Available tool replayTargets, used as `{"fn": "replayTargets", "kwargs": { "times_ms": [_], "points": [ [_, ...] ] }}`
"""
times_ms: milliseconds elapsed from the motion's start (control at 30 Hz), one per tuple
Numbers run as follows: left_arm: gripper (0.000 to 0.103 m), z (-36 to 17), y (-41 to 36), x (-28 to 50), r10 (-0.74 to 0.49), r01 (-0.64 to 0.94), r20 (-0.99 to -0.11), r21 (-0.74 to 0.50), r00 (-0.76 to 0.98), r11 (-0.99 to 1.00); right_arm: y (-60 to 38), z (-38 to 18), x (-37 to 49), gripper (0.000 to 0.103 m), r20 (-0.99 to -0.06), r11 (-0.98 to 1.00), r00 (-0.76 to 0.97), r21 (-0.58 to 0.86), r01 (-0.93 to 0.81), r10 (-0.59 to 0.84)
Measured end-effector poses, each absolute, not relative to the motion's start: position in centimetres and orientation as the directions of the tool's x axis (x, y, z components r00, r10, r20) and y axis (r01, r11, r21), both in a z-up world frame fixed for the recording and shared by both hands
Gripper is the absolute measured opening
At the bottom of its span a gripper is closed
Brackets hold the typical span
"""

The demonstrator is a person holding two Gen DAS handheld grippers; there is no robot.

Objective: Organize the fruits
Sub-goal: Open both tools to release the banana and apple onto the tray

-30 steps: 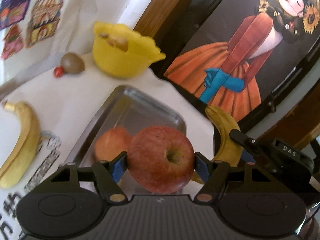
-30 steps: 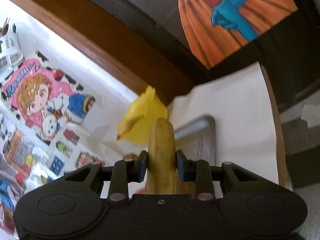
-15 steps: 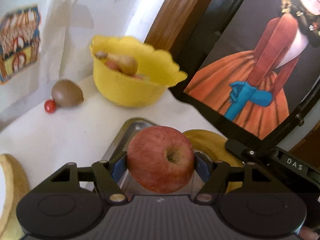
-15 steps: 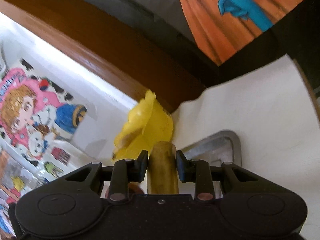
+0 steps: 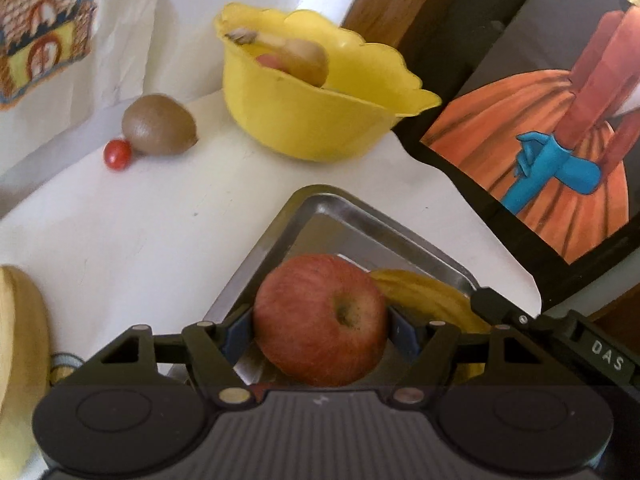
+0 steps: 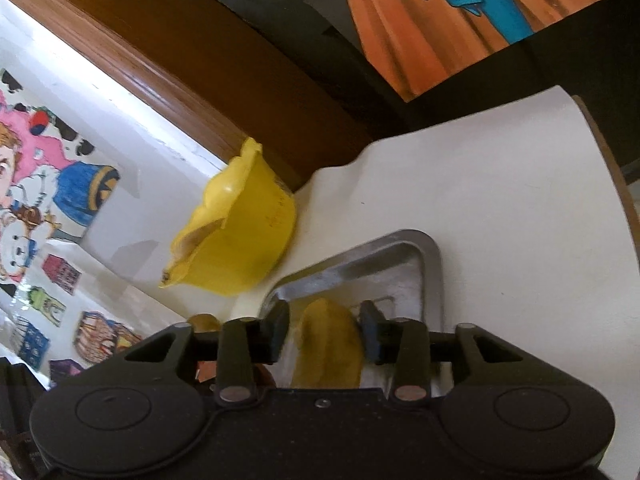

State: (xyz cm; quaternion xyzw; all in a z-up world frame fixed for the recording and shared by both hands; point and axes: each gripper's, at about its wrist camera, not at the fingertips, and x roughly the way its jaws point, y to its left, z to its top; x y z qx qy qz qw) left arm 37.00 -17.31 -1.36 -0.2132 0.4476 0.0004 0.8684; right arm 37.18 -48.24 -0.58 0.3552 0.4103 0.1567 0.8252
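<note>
Left gripper (image 5: pixel 320 326) clamped on red apple (image 5: pixel 320 320), both pads touching its sides, apple held over the near end of the metal tray (image 5: pixel 384 226). Right gripper (image 6: pixel 324 330) jaws spread apart, banana (image 6: pixel 326 344) between them with gaps on both sides, not gripped; banana lies in the tray (image 6: pixel 432 264).

Left wrist view only: kiwi (image 5: pixel 159 125) and small red tomato (image 5: pixel 117 154) touching each other near the far left edge of the white table (image 5: pixel 160 232), a second banana (image 5: pixel 20 340) at the near left edge, fruit inside the yellow bowl (image 5: pixel 312 120), and the right gripper's body beside the tray's right rim. Right wrist view only: bare stretch of table (image 6: pixel 500 200) right of the tray out to its curved right edge, bowl (image 6: pixel 240 232) from outside, stickers on the wall.

Bowl sits near the far edge, just beyond the tray's far corner, apart from it. Open table between tray and kiwi. Painting (image 5: pixel 560 140) leans at the far right edge, close to the tray's right rim.
</note>
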Motion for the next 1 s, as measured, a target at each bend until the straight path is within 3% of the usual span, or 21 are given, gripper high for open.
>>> {"fn": "replayTargets", "kwargs": {
  "times_ms": [100,200,333,400,633,1000],
  "points": [
    [0.087,-0.7,-17.4,36.4,-0.189,-0.163,-0.746,-0.372,0.638,0.914,-48.5,-0.8,36.7,0.056,-0.579,0.713,0.618,0.7,0.042,0.532],
    [0.089,-0.1,-17.5,36.2,-0.189,-0.143,-0.734,-0.364,0.653,0.92,-48.6,-0.6,36.1,0.063,-0.576,0.72,0.629,0.693,0.036,0.523],
    [0.097,0.6,-17.1,35.2,-0.187,-0.154,-0.712,-0.385,0.676,0.91,-48.5,0.4,35.3,0.082,-0.562,0.741,0.655,0.671,0.005,0.505],
    [0.1,1.1,-16.7,34.7,-0.181,-0.154,-0.694,-0.391,0.697,0.907,-48.5,1.1,34.7,0.084,-0.552,0.751,0.669,0.66,-0.015,0.498],
    [0.102,2.7,-14.9,32.4,-0.144,-0.16,-0.657,-0.379,0.74,0.911,-48.1,3.7,31.3,0.1,-0.536,0.811,0.733,0.583,-0.038,0.419],
    [0.103,5.3,-10.6,27.5,-0.154,-0.075,-0.624,-0.325,0.766,0.943,-44.7,8.7,23.4,0.102,-0.516,0.904,0.822,0.427,0.003,0.241]
  ]
}}
